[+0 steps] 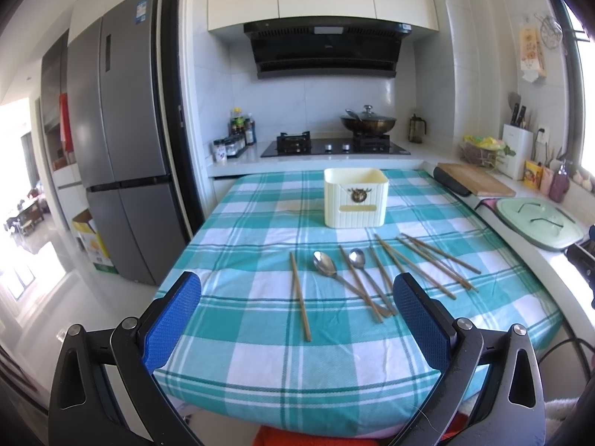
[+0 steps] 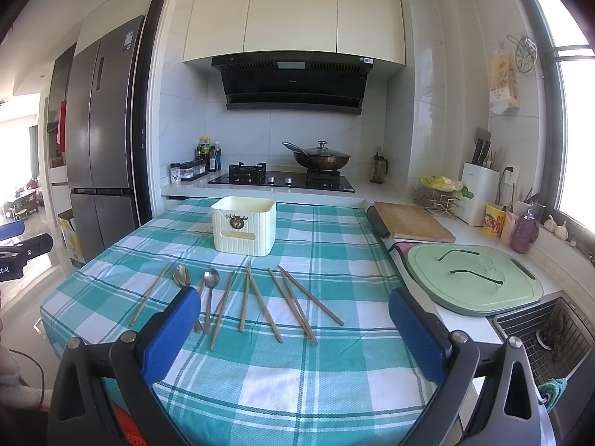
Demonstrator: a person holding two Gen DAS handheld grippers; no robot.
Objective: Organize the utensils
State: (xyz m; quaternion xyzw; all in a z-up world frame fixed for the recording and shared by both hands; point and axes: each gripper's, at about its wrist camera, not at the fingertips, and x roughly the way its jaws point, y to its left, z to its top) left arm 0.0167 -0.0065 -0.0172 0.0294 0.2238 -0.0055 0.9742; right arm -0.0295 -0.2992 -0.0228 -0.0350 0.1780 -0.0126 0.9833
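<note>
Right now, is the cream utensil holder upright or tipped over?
Upright: the cream holder stands on its base on the checked tablecloth, open top facing up. Contents cannot be told.

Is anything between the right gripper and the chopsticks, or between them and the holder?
Nothing visible. The right gripper is open above bare cloth, chopsticks just ahead. Only open tablecloth lies between them and the holder.

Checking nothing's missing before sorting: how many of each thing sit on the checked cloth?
Brown wooden chopsticks: 8 (they overlap, so the count is uncertain)
Silver metal spoons: 2
Cream plastic utensil holder: 1
Total: 11
</note>
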